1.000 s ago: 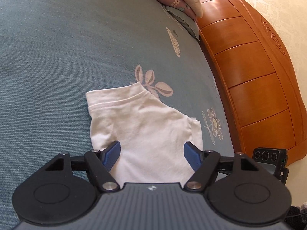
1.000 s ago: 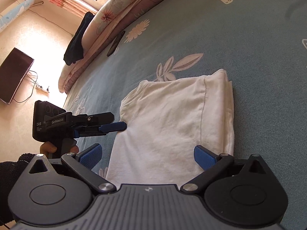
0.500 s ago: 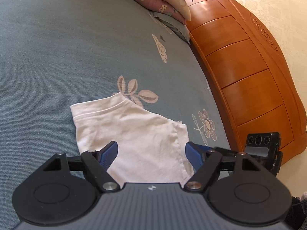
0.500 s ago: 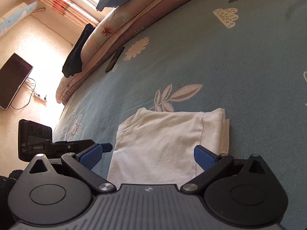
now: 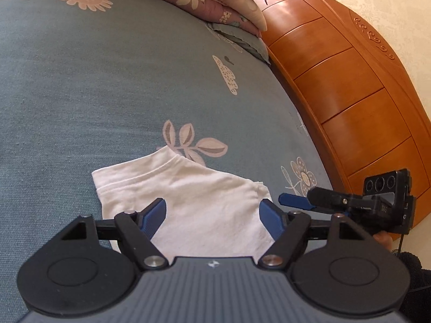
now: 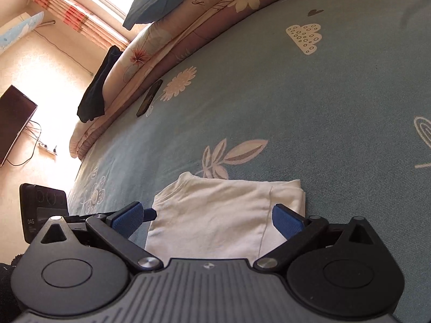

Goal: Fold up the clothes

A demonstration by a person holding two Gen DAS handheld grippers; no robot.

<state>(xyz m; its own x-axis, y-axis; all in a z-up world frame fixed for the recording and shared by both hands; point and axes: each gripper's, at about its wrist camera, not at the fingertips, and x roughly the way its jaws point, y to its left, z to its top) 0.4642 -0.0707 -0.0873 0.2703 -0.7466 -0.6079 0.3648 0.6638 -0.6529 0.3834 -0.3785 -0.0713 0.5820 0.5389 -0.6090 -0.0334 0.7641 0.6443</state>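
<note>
A white garment (image 5: 194, 204) lies folded into a small flat rectangle on the blue-grey flowered bed sheet (image 5: 107, 94). It also shows in the right wrist view (image 6: 223, 215). My left gripper (image 5: 214, 212) is open and empty, raised above the garment's near edge. My right gripper (image 6: 207, 218) is open and empty, raised above the same garment from the opposite side. The right gripper shows at the right of the left wrist view (image 5: 350, 202); the left gripper shows at the lower left of the right wrist view (image 6: 89, 215).
A wooden headboard (image 5: 350, 94) borders the bed. Folded quilts and pillows (image 6: 188, 27) are piled along the far edge, with a dark cloth (image 6: 99, 86) draped over them and a black phone (image 6: 149, 98) beside them. A TV (image 6: 13, 123) hangs on the wall.
Both grippers have pulled back and up from the folded garment, which now looks smaller and lower in both views. The garment has not moved. Both grippers stay open.
</note>
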